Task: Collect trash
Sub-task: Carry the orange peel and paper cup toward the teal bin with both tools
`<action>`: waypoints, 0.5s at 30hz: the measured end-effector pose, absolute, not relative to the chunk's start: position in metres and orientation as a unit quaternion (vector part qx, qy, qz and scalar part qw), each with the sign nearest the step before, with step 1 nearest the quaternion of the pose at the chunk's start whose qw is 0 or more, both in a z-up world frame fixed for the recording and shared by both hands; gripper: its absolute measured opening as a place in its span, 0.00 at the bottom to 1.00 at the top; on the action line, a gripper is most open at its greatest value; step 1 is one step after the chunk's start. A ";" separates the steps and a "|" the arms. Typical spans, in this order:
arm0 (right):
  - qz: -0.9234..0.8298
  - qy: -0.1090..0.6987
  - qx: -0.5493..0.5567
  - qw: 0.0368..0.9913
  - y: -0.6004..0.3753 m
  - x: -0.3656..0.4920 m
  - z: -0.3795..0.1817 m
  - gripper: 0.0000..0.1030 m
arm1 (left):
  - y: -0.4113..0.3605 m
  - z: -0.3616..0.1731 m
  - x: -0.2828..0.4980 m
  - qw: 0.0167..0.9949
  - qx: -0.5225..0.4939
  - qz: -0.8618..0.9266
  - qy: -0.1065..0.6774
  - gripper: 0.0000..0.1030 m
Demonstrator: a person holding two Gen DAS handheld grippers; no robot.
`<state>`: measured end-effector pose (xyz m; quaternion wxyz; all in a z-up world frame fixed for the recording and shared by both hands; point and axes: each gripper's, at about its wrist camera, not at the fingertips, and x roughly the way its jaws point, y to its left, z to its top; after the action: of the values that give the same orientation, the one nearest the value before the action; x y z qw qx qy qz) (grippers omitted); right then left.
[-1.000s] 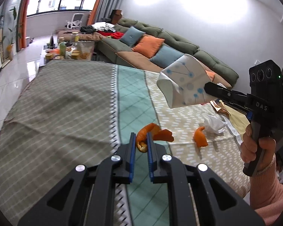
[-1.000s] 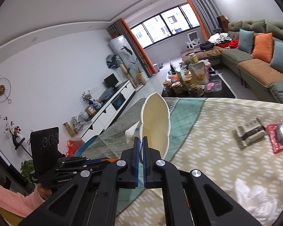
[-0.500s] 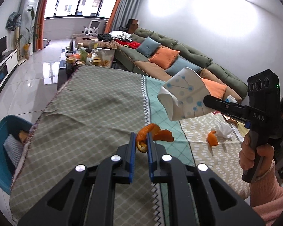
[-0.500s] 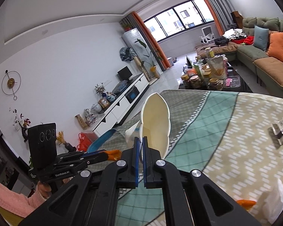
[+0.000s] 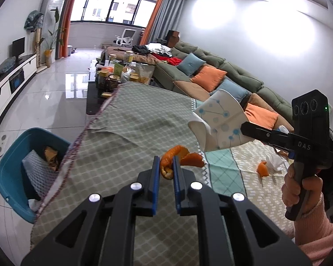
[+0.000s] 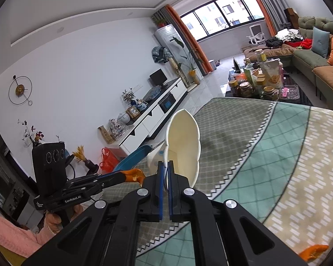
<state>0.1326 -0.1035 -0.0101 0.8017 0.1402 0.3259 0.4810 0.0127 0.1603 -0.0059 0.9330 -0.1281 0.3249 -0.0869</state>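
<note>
My left gripper [image 5: 166,167] is shut on a curled orange peel [image 5: 181,157], held above the patterned tablecloth [image 5: 131,124]. In the right wrist view the same peel [image 6: 134,175] shows at the left gripper's tip. My right gripper [image 6: 165,170] is shut on a crushed white paper cup [image 6: 184,146] with blue dots; the left wrist view shows that cup [image 5: 219,122] hanging to the right of the peel. A blue bin [image 5: 8,166] with trash inside stands on the floor by the table's left edge.
A smaller orange peel [image 5: 263,169] and a crumpled white tissue [image 5: 276,161] lie on the cloth at the right. Another peel piece [image 6: 314,250] lies near the right gripper. A low table with jars [image 5: 117,75] and a sofa [image 5: 222,75] stand beyond. A hand in a pink sleeve [image 5: 308,219] holds the right gripper.
Both grippers have swung left across the table, each keeping its load. The blue bin has come into the left wrist view and grown larger; the table's left edge is nearer.
</note>
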 end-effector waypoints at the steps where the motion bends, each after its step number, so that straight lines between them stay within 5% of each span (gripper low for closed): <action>1: 0.484 0.327 0.138 0.800 -0.099 0.132 -0.010 0.03 | 0.163 -0.006 0.012 0.933 -0.130 -0.084 0.324 0.12; 15: 0.515 0.340 0.120 0.777 -0.055 0.129 -0.011 0.04 | 0.206 -0.003 -0.005 0.938 -0.152 -0.036 0.311 0.12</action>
<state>0.1291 -0.0546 -0.0107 0.7775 0.1201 0.3400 0.5153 -0.0053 0.2055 -0.0030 0.9375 -0.1517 0.3110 -0.0364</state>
